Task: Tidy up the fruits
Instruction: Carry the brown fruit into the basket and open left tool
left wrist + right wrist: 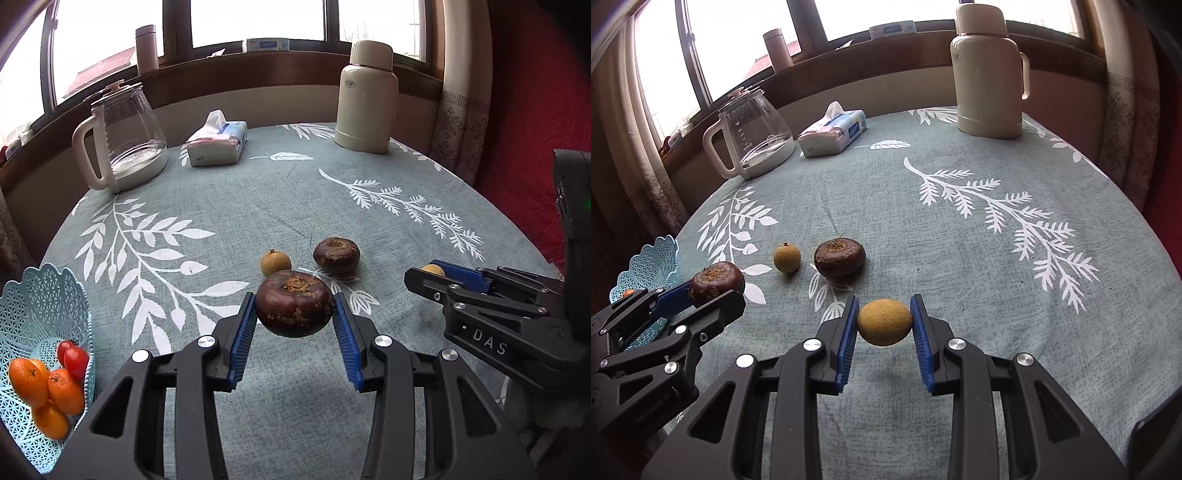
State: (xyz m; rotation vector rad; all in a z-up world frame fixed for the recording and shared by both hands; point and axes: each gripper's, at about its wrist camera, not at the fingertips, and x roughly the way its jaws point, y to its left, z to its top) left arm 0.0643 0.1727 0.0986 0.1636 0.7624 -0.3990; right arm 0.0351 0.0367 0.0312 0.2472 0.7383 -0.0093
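The blue lattice basket (pixel 44 321) at the bench's (pixel 258 206) left edge holds oranges (pixel 44 391) and red tomatoes (pixel 74 358). The left tongs (pixel 295 325) clamp a dark brown fruit (pixel 294 302) above the cloth; the right tongs (pixel 884 325) clamp a small tan fruit (pixel 884 322). Another brown fruit (pixel 337 256) and another tan fruit (pixel 275 262) lie mid-bench. A glass kettle (pixel 125 136), tissue pack (pixel 218 142) and cream flask (pixel 365 96) stand along the far edge.

On the desk (pixel 258 206), a longan (pixel 275 262) is set just left of a water chestnut (pixel 336 256). A basket (pixel 33 295) is placed at the left edge; kettle (pixel 123 136), tissue pack (pixel 218 142) and thermos (pixel 365 98) are ranged behind.
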